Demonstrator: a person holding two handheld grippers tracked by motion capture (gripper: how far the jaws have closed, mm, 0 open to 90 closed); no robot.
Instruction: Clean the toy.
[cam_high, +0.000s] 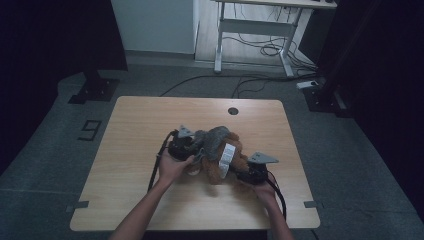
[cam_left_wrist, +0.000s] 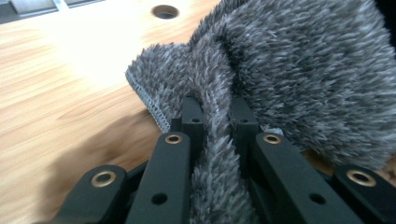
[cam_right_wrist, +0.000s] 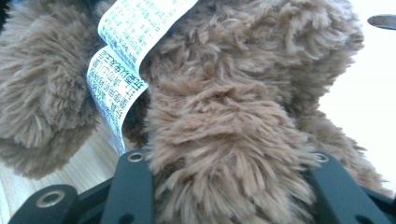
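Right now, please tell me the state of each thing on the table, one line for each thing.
Grey furry cloth: draped over the brown plush toy, one fold pinched in the left gripper.
Brown plush toy: lying on the table, one part clamped between the right gripper's jaws.
White label: hanging from the toy, bent, printed side showing.
Left gripper: shut on the cloth.
Right gripper: shut on the toy.
Table: bare wood around the toy.

Digit "9" marked on floor (cam_high: 89, 130) left of table; white tag (cam_right_wrist: 122, 60) on brown plush: dense print, illegible.
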